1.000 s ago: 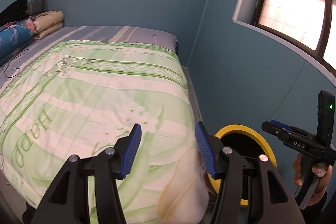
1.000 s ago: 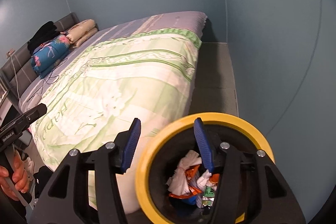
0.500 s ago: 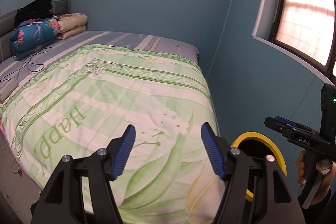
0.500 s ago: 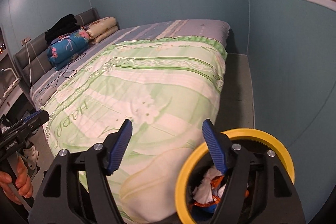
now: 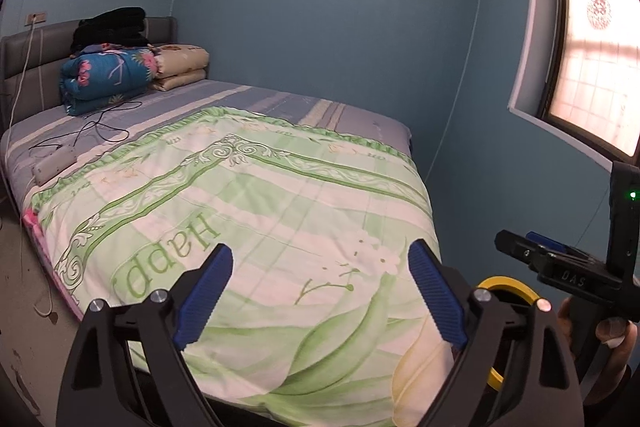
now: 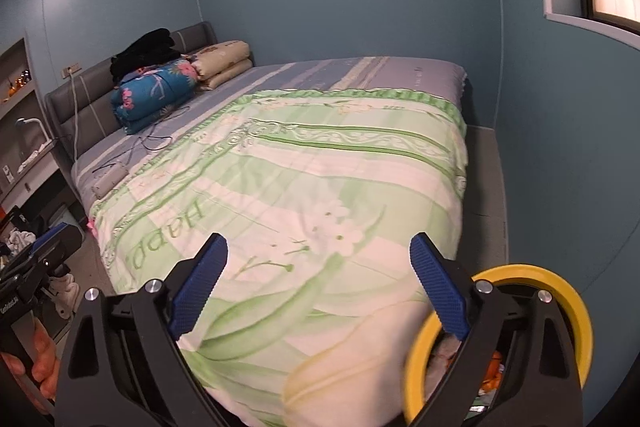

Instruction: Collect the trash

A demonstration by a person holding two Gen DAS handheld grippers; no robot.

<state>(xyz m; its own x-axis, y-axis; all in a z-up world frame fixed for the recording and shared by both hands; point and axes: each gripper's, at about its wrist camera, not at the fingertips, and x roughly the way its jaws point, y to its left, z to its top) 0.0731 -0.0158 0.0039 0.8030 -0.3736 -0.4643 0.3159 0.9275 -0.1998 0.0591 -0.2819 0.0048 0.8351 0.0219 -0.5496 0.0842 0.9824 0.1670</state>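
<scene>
A black trash bin with a yellow rim stands on the floor at the bed's foot corner by the blue wall; it also shows in the left wrist view. White and orange wrappers lie inside it. My right gripper is open and empty, above the quilt corner, left of the bin. My left gripper is open and empty above the quilt. The right gripper shows at the right of the left wrist view. The left gripper shows at the left of the right wrist view.
A bed with a green floral quilt fills the middle. Folded blankets and black clothes are stacked at the headboard. A power strip with cables lies on the sheet. A window is at the right. Shelves stand left.
Both grippers have risen and drawn back from the bin and opened wider. The bin has slid down to the right in both views, and more of the bed and headboard shows.
</scene>
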